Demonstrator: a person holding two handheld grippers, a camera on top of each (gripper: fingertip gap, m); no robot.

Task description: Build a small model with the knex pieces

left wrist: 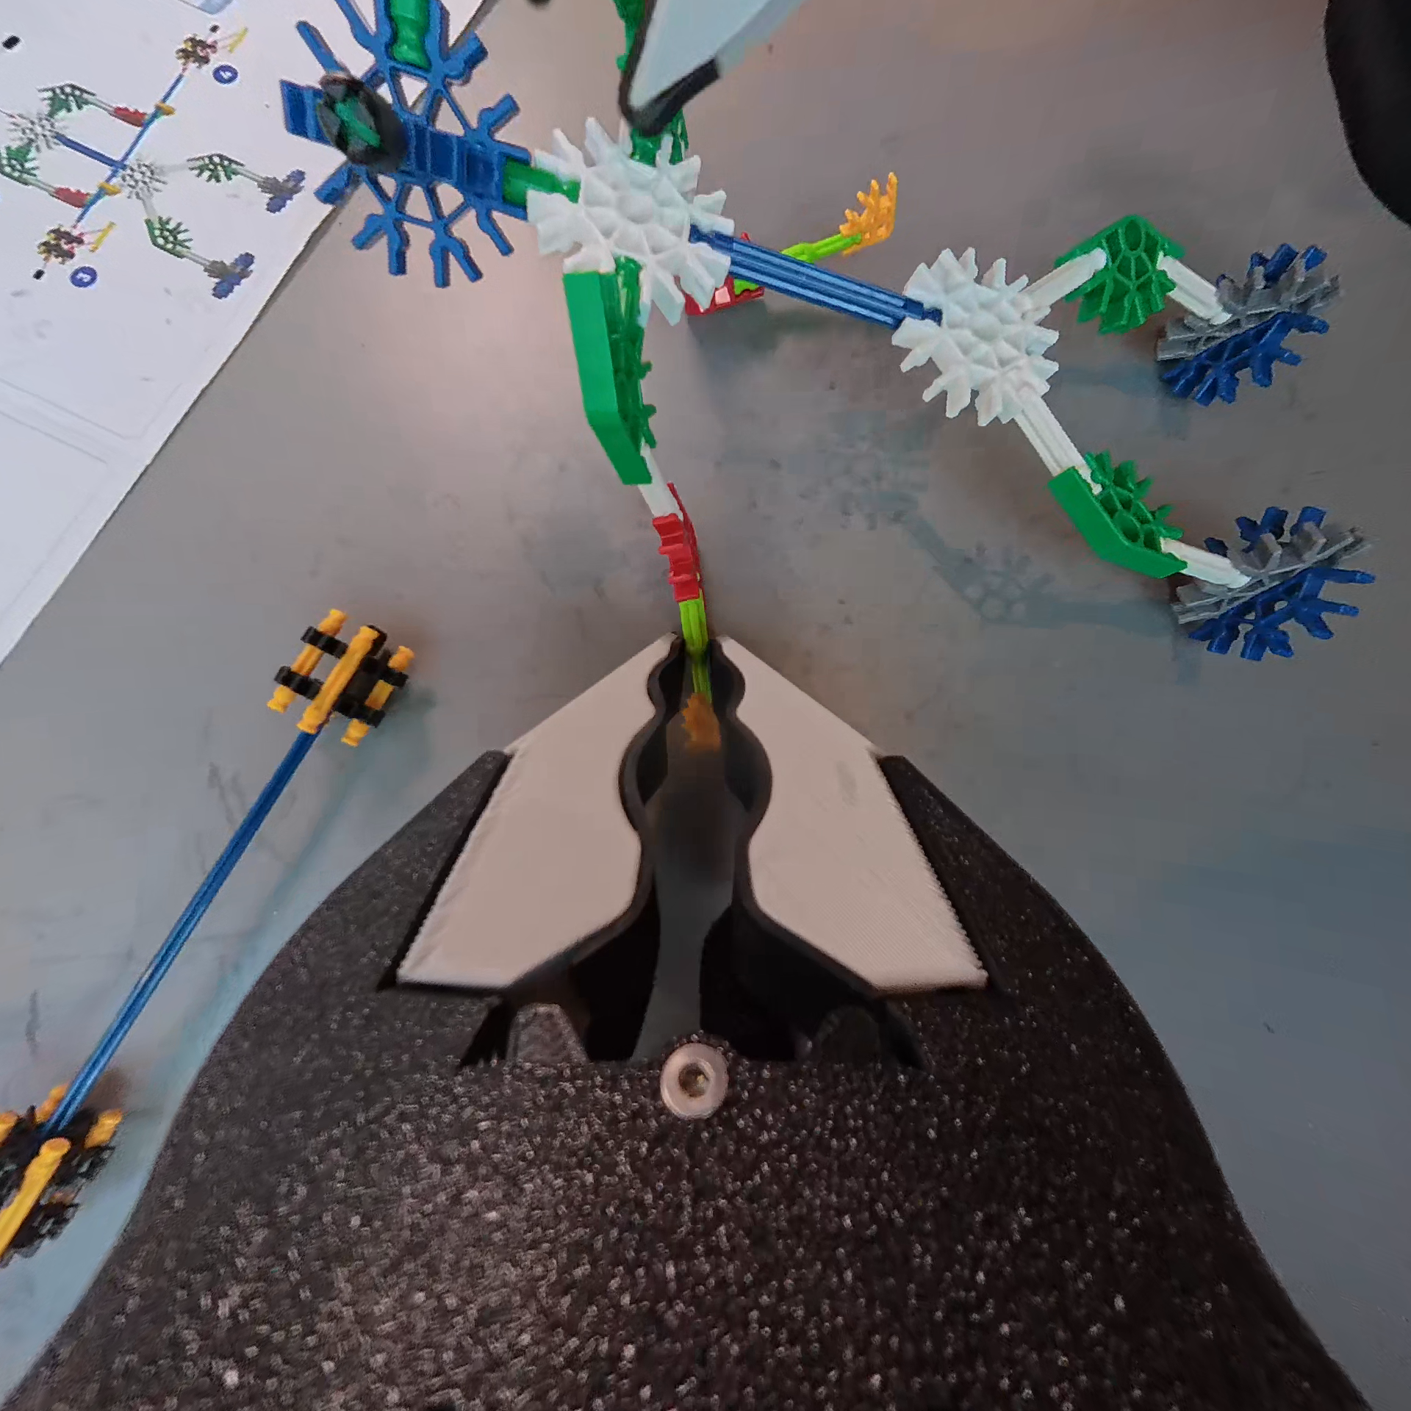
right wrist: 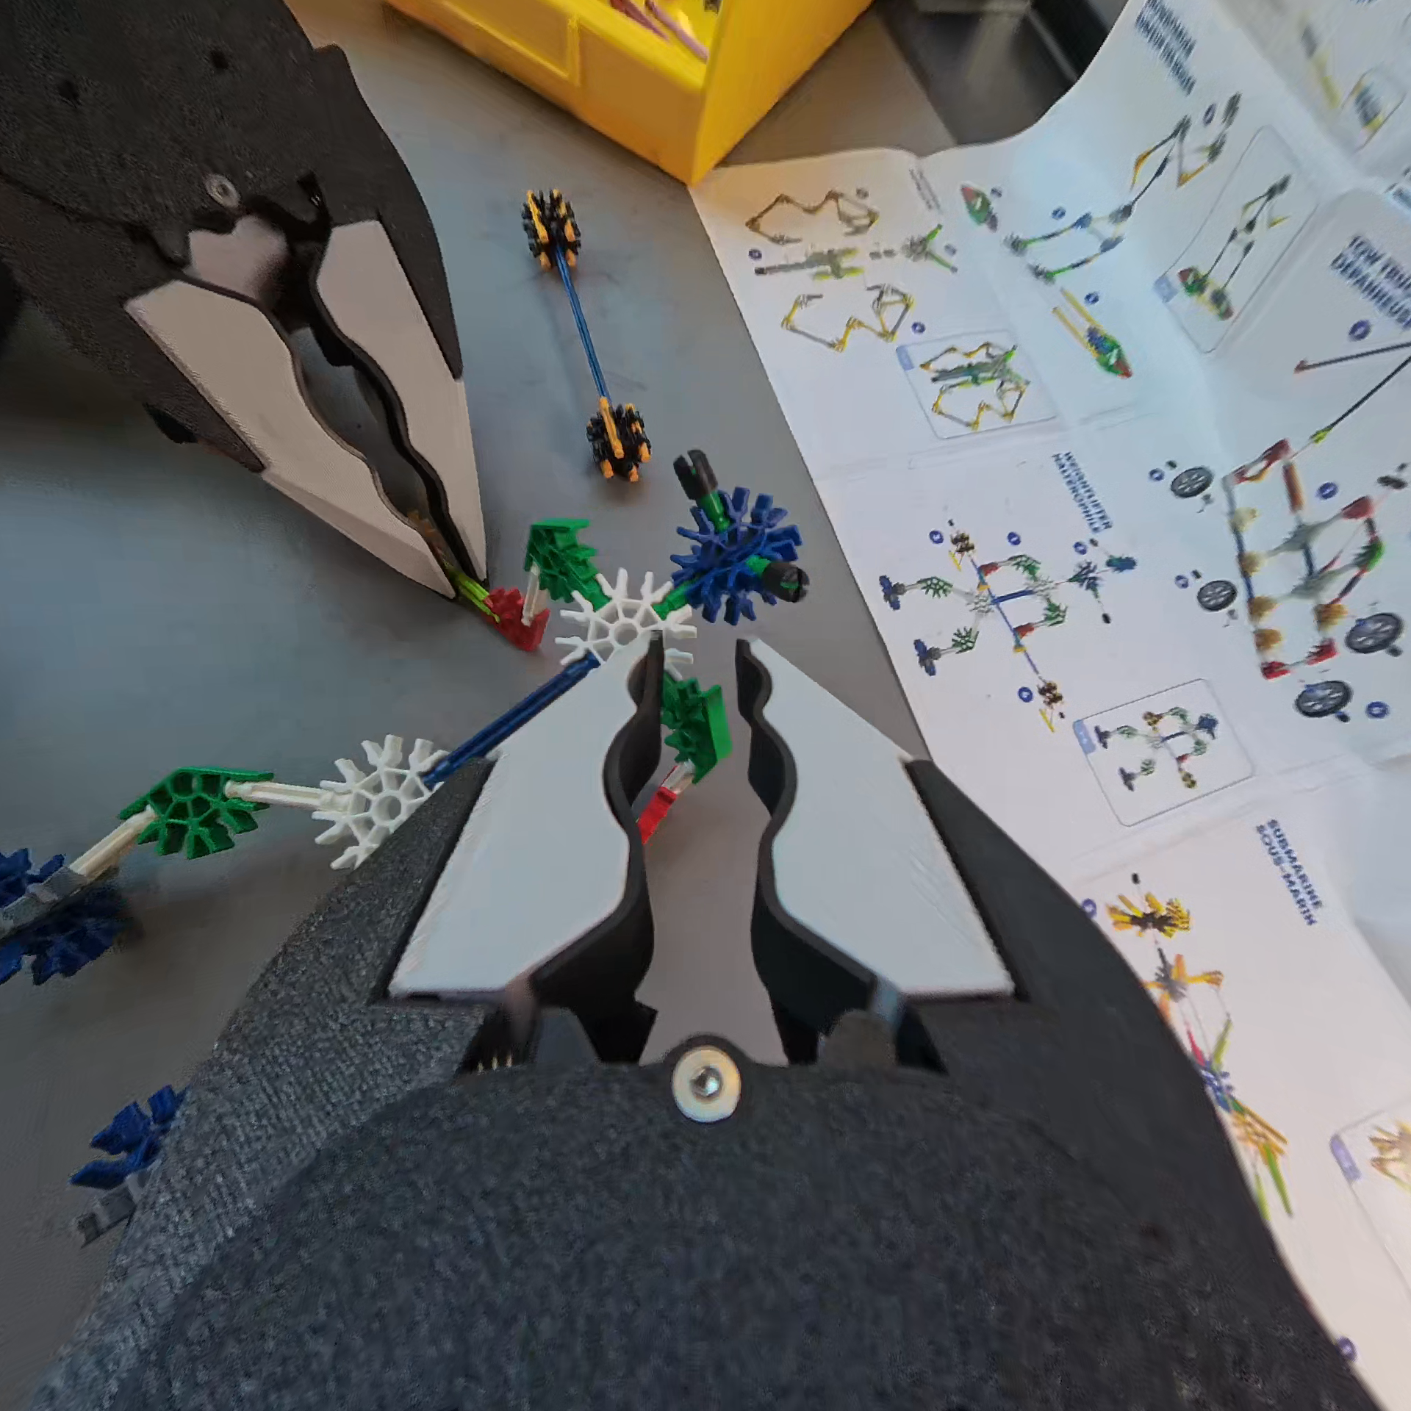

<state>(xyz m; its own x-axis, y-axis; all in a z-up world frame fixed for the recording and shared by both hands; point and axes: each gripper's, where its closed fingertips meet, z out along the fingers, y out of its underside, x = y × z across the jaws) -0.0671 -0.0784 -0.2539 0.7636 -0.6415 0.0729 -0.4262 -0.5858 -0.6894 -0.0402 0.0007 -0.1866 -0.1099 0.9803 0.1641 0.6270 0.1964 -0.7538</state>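
Grey table [left wrist: 992,840], scuffed, with a folded instruction sheet [right wrist: 1107,534] along one side and a yellow box [right wrist: 687,84] at the far edge. Rod-and-connector model [left wrist: 634,206] lies on the table: two white hubs joined by a blue rod [left wrist: 809,279], green elbows, blue snowflake feet, blue snowflake head. Left gripper [left wrist: 696,649] is closed tight on a light-green rod [left wrist: 693,622] at the end of one limb, just past a red connector [left wrist: 678,550]; an orange piece [left wrist: 701,725] sits between the fingers behind the tips. Right gripper [right wrist: 691,649] jaws stand narrowly apart around a green elbow [right wrist: 695,725] of another limb, tips at the white hub [right wrist: 622,622]; contact with the pads cannot be told. Separate axle [left wrist: 183,893], blue rod with yellow-black ends, lies apart to the left.
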